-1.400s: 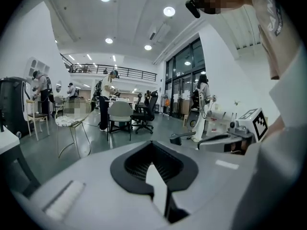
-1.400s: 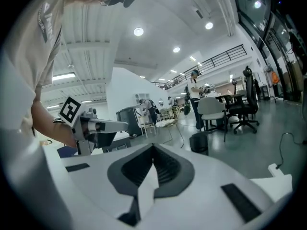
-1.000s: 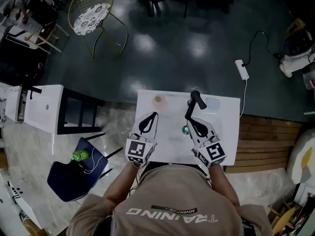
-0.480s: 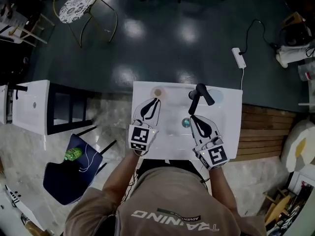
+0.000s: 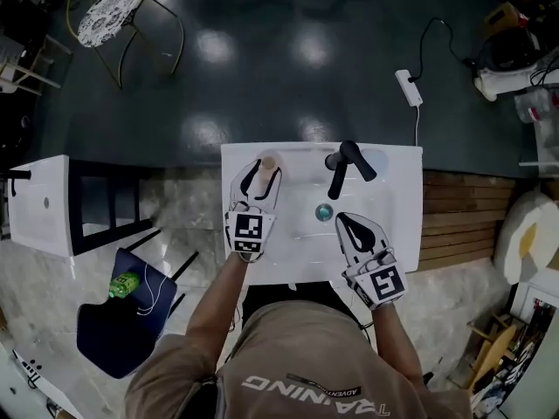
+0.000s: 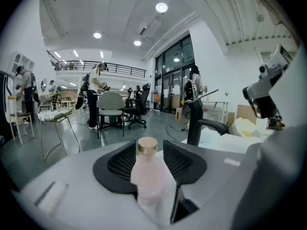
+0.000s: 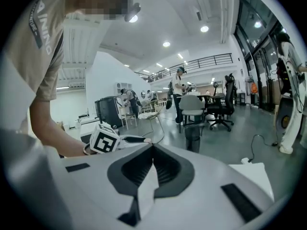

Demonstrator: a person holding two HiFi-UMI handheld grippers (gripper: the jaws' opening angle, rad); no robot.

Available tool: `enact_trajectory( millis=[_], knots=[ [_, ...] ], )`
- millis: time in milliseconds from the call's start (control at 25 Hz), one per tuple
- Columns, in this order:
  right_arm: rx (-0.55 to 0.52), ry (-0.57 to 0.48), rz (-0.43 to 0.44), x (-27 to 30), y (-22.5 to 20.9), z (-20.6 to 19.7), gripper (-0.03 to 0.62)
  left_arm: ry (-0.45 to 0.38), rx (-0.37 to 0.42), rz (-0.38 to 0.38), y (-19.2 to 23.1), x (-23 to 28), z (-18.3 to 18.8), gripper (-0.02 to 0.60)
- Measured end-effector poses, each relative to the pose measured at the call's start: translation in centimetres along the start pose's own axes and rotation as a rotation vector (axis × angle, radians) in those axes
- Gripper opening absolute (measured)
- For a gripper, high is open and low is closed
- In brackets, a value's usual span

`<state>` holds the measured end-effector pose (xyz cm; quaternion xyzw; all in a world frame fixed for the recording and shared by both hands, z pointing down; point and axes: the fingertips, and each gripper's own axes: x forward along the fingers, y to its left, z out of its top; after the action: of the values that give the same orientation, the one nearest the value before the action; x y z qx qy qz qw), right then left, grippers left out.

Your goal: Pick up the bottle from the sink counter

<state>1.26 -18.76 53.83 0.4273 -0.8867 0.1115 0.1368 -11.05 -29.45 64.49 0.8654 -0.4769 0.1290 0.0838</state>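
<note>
Left claw [image 5: 261, 173] sits at the back left of the white bench [image 5: 403, 225], jaws just sprung wide. A pale bottle [image 6: 146, 171] with a tan cap stands upright on the bench between them. The pads seem not to press on it, though the gap is narrow and hard to read. Right claw [image 7: 152, 147] is clenched, tips together, nothing in it, over the basin's near right, close to the drain [image 5: 324, 212]. A black tap [image 5: 342, 169] stands at the back, right of the bottle.

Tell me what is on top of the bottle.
A round tan cap tops the pale bottle. The left gripper has it between its jaws, which have just been opening. The gripper's body covers the bottle's base.
</note>
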Motion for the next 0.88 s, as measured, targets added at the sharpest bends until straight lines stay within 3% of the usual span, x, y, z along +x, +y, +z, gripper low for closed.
enact_trajectory(
  millis=[200,440,880],
  knots=[
    [0.042,0.086,-0.015,-0.1,0.2,-1.2,0.008,-0.001,0.019,0.01,0.4,0.7,-0.4,0.161],
    [0.026,0.006,0.023,1.3,-0.1,-0.4,0.008,-0.038,0.022,0.024,0.6,0.9,-0.3,0.16],
    [0.049,0.038,0.003,1.4,-0.6,-1.3,0.008,-0.08,0.062,0.025,0.3,1.0,-0.6,0.135]
  ],
)
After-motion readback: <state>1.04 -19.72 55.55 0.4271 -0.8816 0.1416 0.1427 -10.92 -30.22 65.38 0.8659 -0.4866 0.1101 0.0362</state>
